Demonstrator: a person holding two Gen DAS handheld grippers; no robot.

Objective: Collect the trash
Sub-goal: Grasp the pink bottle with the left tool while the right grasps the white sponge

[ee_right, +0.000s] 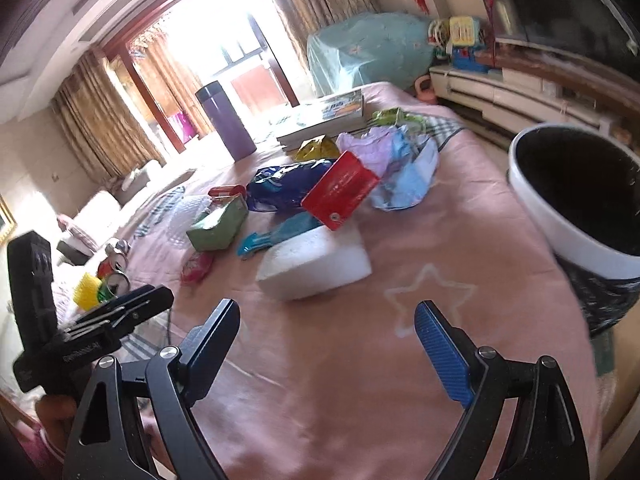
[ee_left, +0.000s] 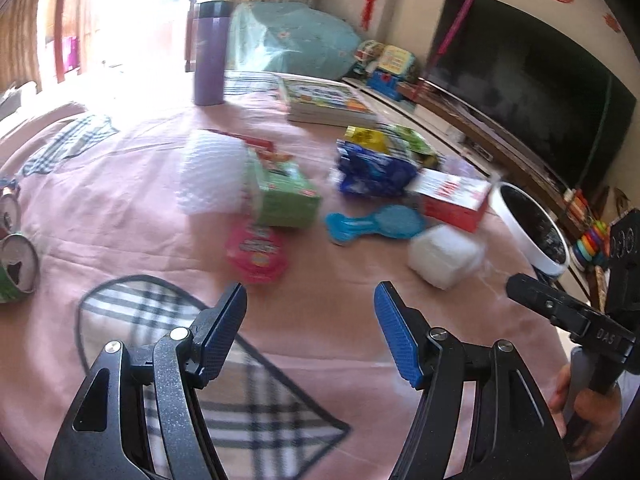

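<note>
Trash lies on a pink cloth (ee_left: 132, 208): a white foam block (ee_right: 316, 260) (ee_left: 444, 256), a red box (ee_right: 340, 190) (ee_left: 452, 200), a green box (ee_left: 280, 192) (ee_right: 218, 226), a blue wrapper (ee_left: 372, 170) (ee_right: 288, 186), a pink packet (ee_left: 256, 254) (ee_right: 196, 266), bubble wrap (ee_left: 212, 176) and a blue plastic piece (ee_left: 372, 224). A white bin with a black inside (ee_right: 580, 196) (ee_left: 532, 228) stands at the right. My left gripper (ee_left: 310, 300) is open and empty, short of the pink packet. My right gripper (ee_right: 328, 320) is open and empty, just short of the foam block.
A purple flask (ee_left: 209, 52) and a stack of books (ee_left: 328, 100) stand at the far side. Drink cans (ee_left: 16, 268) (ee_right: 114, 276) and a yellow item (ee_right: 86, 290) lie at the left. A TV (ee_left: 528, 76) on a low cabinet is to the right.
</note>
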